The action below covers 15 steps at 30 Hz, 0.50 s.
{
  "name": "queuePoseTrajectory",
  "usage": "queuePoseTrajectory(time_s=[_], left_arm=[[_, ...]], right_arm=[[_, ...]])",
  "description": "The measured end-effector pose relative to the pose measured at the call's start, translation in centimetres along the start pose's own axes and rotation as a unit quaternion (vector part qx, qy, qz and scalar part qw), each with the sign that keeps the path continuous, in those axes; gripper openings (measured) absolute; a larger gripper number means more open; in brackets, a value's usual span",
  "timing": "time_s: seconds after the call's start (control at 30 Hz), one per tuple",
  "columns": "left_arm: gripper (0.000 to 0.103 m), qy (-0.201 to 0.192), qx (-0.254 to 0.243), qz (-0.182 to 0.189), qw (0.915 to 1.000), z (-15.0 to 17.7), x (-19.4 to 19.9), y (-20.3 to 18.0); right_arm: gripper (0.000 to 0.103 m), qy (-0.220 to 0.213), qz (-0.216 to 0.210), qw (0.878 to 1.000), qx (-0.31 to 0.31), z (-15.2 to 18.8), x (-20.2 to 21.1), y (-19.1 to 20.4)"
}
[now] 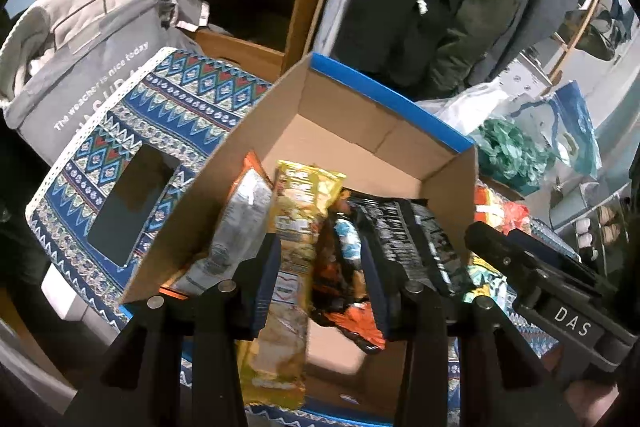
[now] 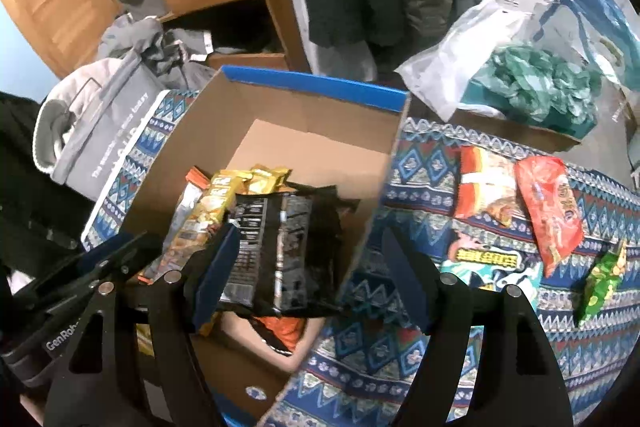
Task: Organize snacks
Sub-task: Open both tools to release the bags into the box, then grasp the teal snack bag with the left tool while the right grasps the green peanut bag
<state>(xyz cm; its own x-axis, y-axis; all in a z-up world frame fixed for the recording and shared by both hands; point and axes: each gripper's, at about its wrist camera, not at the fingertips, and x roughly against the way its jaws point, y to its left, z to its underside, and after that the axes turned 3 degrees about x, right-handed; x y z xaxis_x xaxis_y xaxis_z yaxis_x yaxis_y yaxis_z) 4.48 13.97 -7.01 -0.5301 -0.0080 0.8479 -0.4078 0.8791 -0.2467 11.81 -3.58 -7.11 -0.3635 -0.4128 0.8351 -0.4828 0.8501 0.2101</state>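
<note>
Left gripper (image 1: pixel 320 279) gapes around upright snacks (image 1: pixel 298 227) in box (image 1: pixel 224 163).

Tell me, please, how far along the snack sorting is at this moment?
Partly done. The cardboard box already holds several packets standing on edge, among them a yellow packet and a black packet. Neither the left gripper nor the right gripper grips anything; both are open over the box. Left on the patterned cloth: an orange-white packet, a red packet, a green packet and a cartoon-printed packet.
</note>
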Motion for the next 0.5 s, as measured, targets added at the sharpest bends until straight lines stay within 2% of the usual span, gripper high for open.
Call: queuePoseTrajectory(time_s=[0.17,0.5], left_arm=[[0.047,0.0,-0.016,0.014,0.9998,0.8,0.4,-2.1],[0.048,0.014,-0.081,0.027,0.9963,3.2,-0.1,-7.9]], right_arm=[[0.075,-0.009,0.014,1.0,-0.009,0.4,1.0,-2.0],[0.075,-0.013,0.04,0.998,-0.049,2.1,2.6,-7.7]])
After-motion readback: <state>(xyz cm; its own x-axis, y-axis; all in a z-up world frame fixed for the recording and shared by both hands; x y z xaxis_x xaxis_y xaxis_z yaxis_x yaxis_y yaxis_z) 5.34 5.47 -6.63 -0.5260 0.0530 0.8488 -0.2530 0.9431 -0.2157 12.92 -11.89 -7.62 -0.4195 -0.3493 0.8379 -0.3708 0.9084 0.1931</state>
